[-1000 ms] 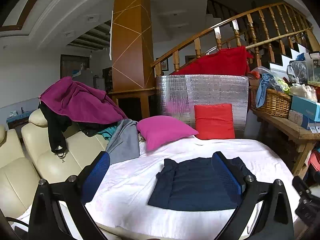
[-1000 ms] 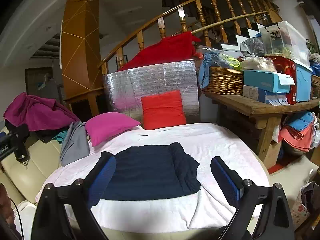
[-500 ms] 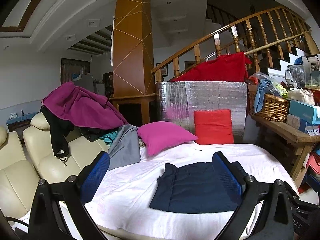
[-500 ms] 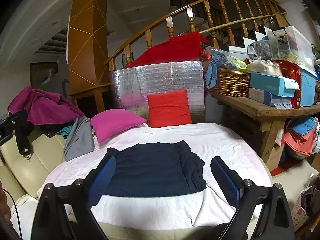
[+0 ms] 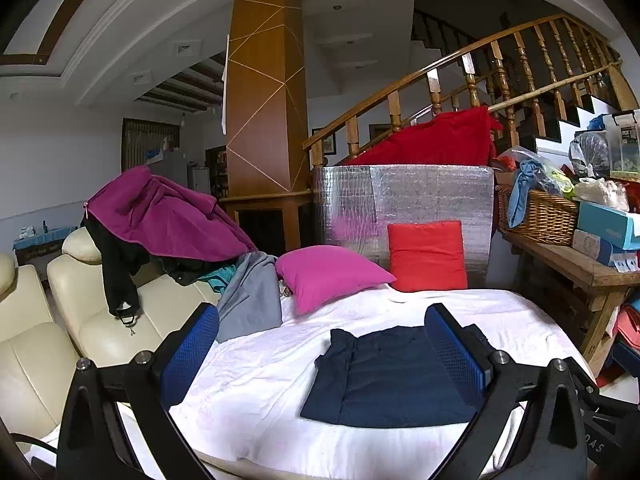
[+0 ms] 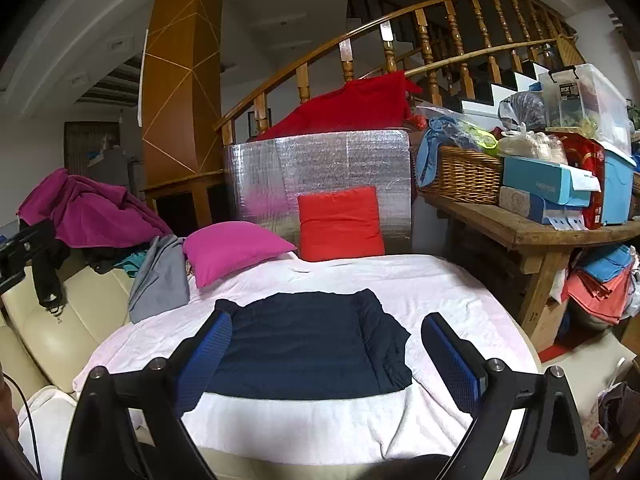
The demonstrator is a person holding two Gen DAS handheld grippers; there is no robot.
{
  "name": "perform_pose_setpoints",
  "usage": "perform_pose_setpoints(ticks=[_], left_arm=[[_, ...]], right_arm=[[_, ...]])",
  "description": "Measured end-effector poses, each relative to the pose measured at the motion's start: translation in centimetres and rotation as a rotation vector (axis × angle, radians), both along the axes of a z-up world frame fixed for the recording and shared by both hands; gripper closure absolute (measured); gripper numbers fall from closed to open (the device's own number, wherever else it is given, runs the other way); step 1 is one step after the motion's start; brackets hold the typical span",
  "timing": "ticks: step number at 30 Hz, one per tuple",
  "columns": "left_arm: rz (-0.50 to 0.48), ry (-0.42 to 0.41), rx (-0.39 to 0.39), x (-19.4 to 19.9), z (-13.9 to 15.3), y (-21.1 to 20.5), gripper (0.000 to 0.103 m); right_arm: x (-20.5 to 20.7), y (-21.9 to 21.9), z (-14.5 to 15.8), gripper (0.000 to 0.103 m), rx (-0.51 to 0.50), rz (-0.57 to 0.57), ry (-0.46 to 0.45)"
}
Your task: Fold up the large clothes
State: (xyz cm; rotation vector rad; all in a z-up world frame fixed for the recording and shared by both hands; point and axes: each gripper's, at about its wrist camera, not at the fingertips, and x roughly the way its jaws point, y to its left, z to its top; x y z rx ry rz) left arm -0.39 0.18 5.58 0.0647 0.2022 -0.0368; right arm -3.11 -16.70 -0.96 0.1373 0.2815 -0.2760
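Observation:
A dark navy garment (image 5: 384,380) (image 6: 308,344) lies folded into a flat rectangle on the white-covered table (image 5: 260,380) (image 6: 400,280). My left gripper (image 5: 324,356) is open and held off the table's near edge, the garment ahead and slightly right of it. My right gripper (image 6: 328,356) is open too, above the near edge with the garment straight ahead between its blue pads (image 6: 450,360). Neither gripper holds or touches cloth. A pile of unfolded clothes, magenta (image 5: 168,216) (image 6: 88,212) on top with grey (image 5: 252,296) (image 6: 160,276) trailing down, rests on the cream sofa.
A magenta cushion (image 5: 328,276) (image 6: 232,248) and a red cushion (image 5: 426,256) (image 6: 340,222) sit at the table's far side against a silver foil panel (image 6: 320,168). A wooden bench (image 6: 532,232) with a wicker basket (image 6: 460,176) and boxes stands right. The cream sofa (image 5: 80,320) is left.
Both grippers have drawn back and tilted up a little, so the folded garment sits lower and farther ahead in each view. The garment itself has not moved.

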Motion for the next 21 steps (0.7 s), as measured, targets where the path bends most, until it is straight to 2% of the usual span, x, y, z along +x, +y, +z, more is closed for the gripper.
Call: perform_pose_setpoints(ticks=[14, 21], left_arm=[[-0.015, 0.0, 0.001, 0.5, 0.4, -0.3, 0.001], [-0.041, 0.017, -0.022, 3.6, 0.3, -0.5, 0.001]], right_arm=[[0.6, -0.8, 0.7, 0.006, -0.002, -0.002, -0.004], [3.3, -2.5, 1.0, 0.006, -0.001, -0.021, 0.018]])
